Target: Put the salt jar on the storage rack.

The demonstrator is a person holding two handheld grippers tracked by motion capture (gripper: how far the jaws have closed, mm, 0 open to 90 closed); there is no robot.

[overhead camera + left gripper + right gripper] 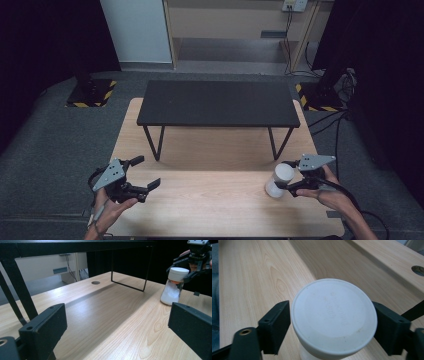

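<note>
White-lidded jar (pixel 279 180) stands tilted, lid up, right gripper's (pixel 286 175) jaws clamped on its lid; left gripper's (pixel 145 174) jaws wide.

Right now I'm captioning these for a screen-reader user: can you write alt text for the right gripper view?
The right gripper has its two black jaws against either side of the white lid of a jar, seen from above. A light wooden table spreads out behind, with a round hole near its far edge.
</note>
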